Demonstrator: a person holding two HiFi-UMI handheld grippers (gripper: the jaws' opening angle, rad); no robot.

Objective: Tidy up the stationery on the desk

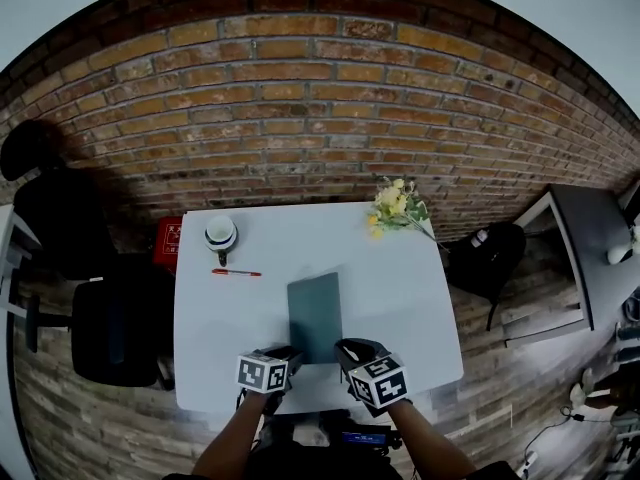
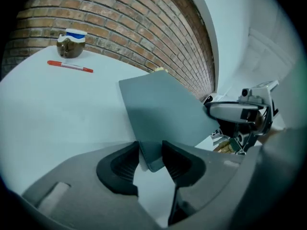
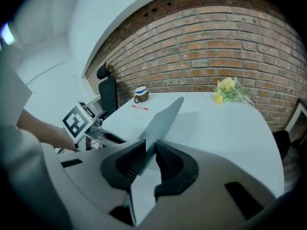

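Left gripper (image 2: 151,155) is closed on the near corner of a grey-green notebook (image 2: 163,109); the rounded corner fills the gap between its dark ribbed pads. Right gripper (image 3: 150,157) clamps the same notebook along its near edge. In its own view the cover runs edge-on between the pads as a thin sheet, tilted up and away toward the brick wall (image 3: 216,47).

From the head view, both grippers sit side by side at the near end of the notebook, which lies in the middle of the white counter (image 1: 400,298). A red pen (image 1: 236,272) lies apart from the notebook toward the far left. Beyond the pen stands a small cup (image 1: 221,234) with a white top. A bunch of yellow flowers (image 1: 398,208) rests at the far right corner. A black chair (image 1: 120,328) stands beside the counter on the left.
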